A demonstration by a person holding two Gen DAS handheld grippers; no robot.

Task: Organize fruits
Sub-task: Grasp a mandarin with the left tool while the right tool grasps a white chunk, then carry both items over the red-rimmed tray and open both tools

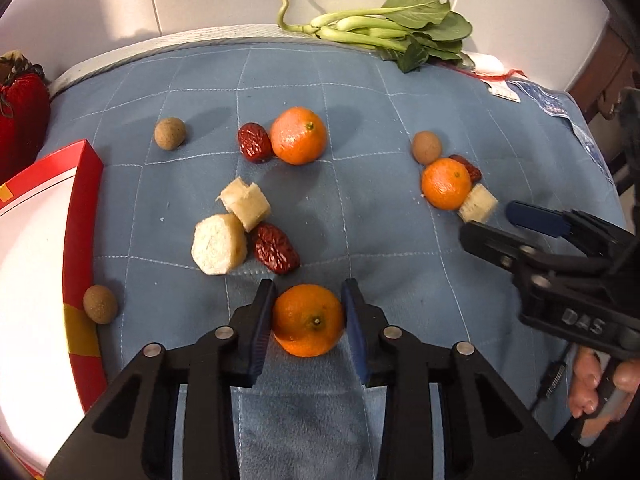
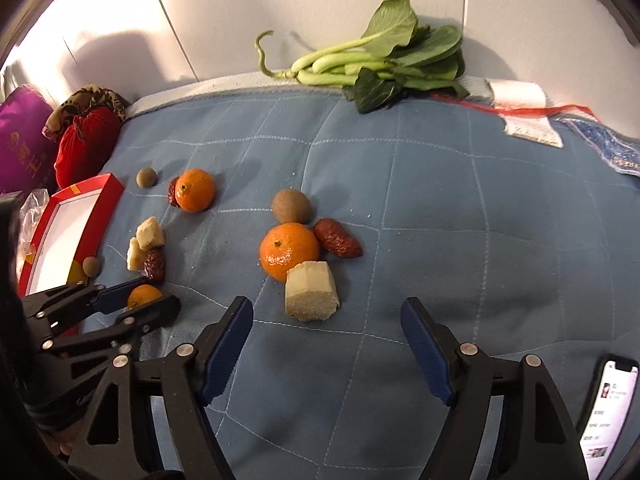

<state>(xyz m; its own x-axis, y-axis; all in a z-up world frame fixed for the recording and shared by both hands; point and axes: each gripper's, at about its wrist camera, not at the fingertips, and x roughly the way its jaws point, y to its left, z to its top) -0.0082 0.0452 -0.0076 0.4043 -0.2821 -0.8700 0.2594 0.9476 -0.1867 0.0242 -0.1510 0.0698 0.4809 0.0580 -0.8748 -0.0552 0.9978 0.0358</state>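
My left gripper [image 1: 308, 312] is shut on a mandarin [image 1: 308, 320] near the front of the blue quilt; it also shows in the right wrist view [image 2: 144, 296]. My right gripper [image 2: 326, 328] is open and empty, just in front of a group made of a mandarin [image 2: 289, 250], a banana chunk [image 2: 311, 290], a red date [image 2: 337, 238] and a brown longan [image 2: 291, 206]. Another mandarin [image 1: 299, 135] with a date [image 1: 253, 142] lies further back. Two banana chunks [image 1: 218, 244] and a date [image 1: 275, 248] lie left of centre. Two more longans [image 1: 170, 133] [image 1: 100, 304] lie apart.
A red-rimmed white box [image 1: 82, 216] stands at the left edge. Leafy greens [image 1: 392, 26] lie at the back by the wall. A red pouch [image 2: 86, 142] sits at far left. A phone [image 2: 608, 408] lies at front right.
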